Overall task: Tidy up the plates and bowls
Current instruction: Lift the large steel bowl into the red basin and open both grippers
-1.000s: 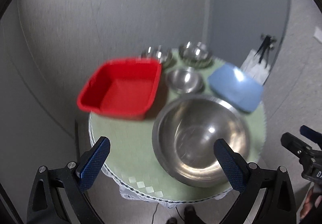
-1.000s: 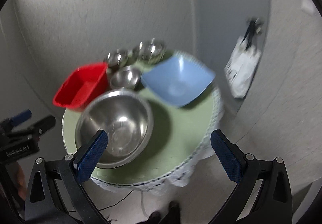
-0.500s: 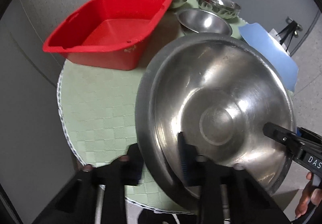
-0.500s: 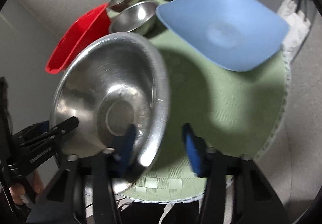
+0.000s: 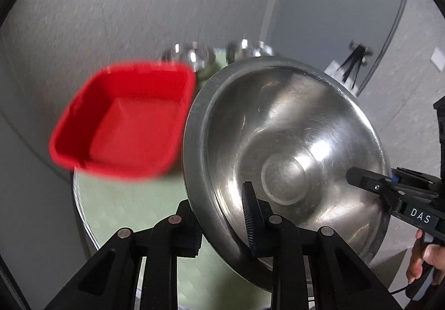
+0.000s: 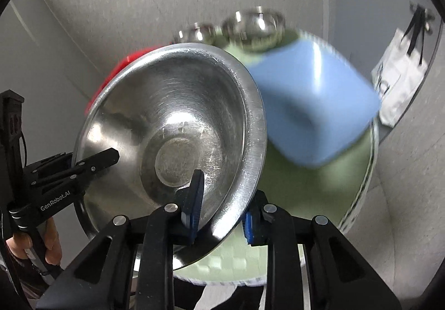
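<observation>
A large steel bowl [image 5: 292, 143] [image 6: 172, 115] hangs tilted above the round green table [image 5: 125, 212] [image 6: 306, 190], sharp while the background blurs. My left gripper [image 5: 219, 226] is shut on its near left rim, one pad inside and one outside. My right gripper [image 6: 222, 212] straddles the opposite rim, its jaws closing, with the pads pressing on the metal. Each view shows the other gripper's finger [image 5: 361, 179] [image 6: 105, 157] reaching into the bowl. A red square tub [image 5: 125, 126] [image 6: 122, 65] sits at the left and a blue square dish [image 6: 314, 104] at the right.
Two small steel bowls [image 5: 192, 55] [image 6: 253, 24] stand at the table's far edge, partly hidden by the big bowl. A grey wall runs close behind the table. A white bag [image 6: 400, 81] hangs at the right. A person's hands [image 5: 422, 257] [image 6: 52, 237] hold the gripper handles.
Both grippers came down wide open, then closed on opposite sides of the large bowl's rim. The bowl has since tipped up off the table and moves with them.
</observation>
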A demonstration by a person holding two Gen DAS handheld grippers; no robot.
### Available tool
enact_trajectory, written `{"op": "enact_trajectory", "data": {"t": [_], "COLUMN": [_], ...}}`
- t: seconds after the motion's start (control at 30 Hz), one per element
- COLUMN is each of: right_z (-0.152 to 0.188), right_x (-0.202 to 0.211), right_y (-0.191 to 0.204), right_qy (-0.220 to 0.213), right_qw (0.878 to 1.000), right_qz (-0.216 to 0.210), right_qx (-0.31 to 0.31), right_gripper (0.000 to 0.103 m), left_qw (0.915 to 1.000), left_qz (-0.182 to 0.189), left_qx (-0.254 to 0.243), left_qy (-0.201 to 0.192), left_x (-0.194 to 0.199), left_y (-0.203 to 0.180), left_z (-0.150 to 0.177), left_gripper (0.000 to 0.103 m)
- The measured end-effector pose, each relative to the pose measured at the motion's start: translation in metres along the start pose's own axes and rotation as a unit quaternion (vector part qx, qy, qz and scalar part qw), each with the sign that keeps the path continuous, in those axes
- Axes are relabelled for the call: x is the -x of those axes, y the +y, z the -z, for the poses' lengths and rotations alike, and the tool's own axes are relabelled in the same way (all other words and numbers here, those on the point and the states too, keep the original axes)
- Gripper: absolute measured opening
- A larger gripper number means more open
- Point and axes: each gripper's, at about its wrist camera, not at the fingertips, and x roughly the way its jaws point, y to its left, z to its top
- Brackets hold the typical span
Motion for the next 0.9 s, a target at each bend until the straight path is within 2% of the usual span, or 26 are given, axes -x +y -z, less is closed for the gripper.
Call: {"op": "enact_trajectory", "data": {"t": [0.17,0.2,0.33,0.47,0.57,0.73,0.9], "right_z": [-0.048,-0.058,-0.096,-0.117,-0.126,-0.128,-0.126], "right_x": [0.004,-0.001,-0.032,-0.080,-0.118,-0.155,-0.176], "right_y": [0.055,0.066,0.113,0.151,0.166,0.176,0.181], "right_qy": [-0.055,-0.061,-0.072,-0.044,-0.013,0.028,0.053], "right_qw": [0.998,0.998,0.997,0.999,1.000,1.000,0.998], "right_qz": [0.008,0.007,0.000,-0.015,-0.016,-0.004,0.018], "right_qx": [0.012,0.015,0.022,0.013,0.004,-0.007,-0.011], "right_gripper": [0.025,0.025,0.025,0.027,0.028,0.029,0.033], "left_qw": [0.9988,0.9985,0.9980,0.9982,0.9982,0.9974,0.9959], "left_qz": [-0.001,-0.005,-0.032,-0.053,-0.060,-0.064,-0.072], "left_qx": [-0.014,-0.016,-0.016,-0.009,-0.002,-0.006,-0.026], "left_qy": [-0.047,-0.052,-0.052,-0.027,-0.005,0.032,0.049], "left_x": [0.008,0.015,-0.002,-0.043,-0.077,-0.130,-0.177], "left_y": [0.067,0.081,0.142,0.198,0.223,0.247,0.253], "left_z": [-0.045,-0.045,-0.066,-0.076,-0.078,-0.074,-0.072], "left_gripper": [0.022,0.022,0.022,0.022,0.022,0.022,0.022]}}
